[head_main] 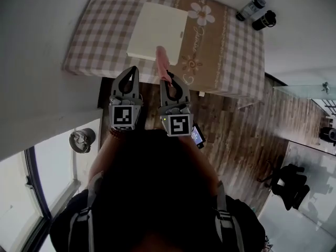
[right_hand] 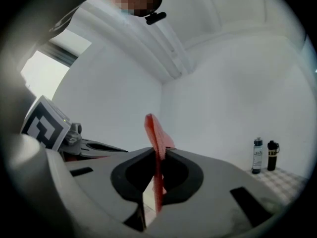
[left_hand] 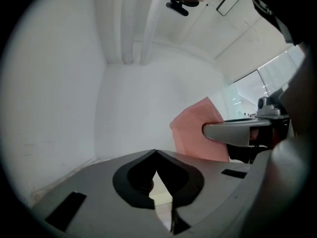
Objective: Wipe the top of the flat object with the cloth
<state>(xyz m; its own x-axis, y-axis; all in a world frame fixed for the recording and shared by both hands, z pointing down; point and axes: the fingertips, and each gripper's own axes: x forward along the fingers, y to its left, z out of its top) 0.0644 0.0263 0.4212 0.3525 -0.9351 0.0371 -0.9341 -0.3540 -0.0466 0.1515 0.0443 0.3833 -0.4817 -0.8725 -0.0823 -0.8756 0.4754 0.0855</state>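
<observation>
Cloth point(head_main: 163, 62), pink and drawn into a narrow strip, is pinched in the right hand-held gripper point(head_main: 167, 81), whose jaws are closed tight on it. In the right gripper view the fabric stands up above the jaw tips and trails down below them, seen against the white wall. The left hand-held gripper point(head_main: 133, 70) is just beside it, at its 9 o'clock, with its jaws fully together and nothing between them.

Both grippers point toward the worktop point(head_main: 100, 41), which wears a checked tablecloth point(head_main: 239, 56) with a brown band printed with flowers. The cream flat board point(head_main: 156, 29) lies on that worktop at 12 o'clock from the grippers, turned a little askew to the table's edges. From the head view the cloth's far end shows over the board's near edge; I cannot tell whether it touches.

By the worktop's far corner, at about 2 o'clock, two bottles stand side by side, a clear bottle point(head_main: 251, 8) with a dark cap and a black bottle point(head_main: 264, 20). Wooden floor point(head_main: 236, 135) runs below the grippers.
</observation>
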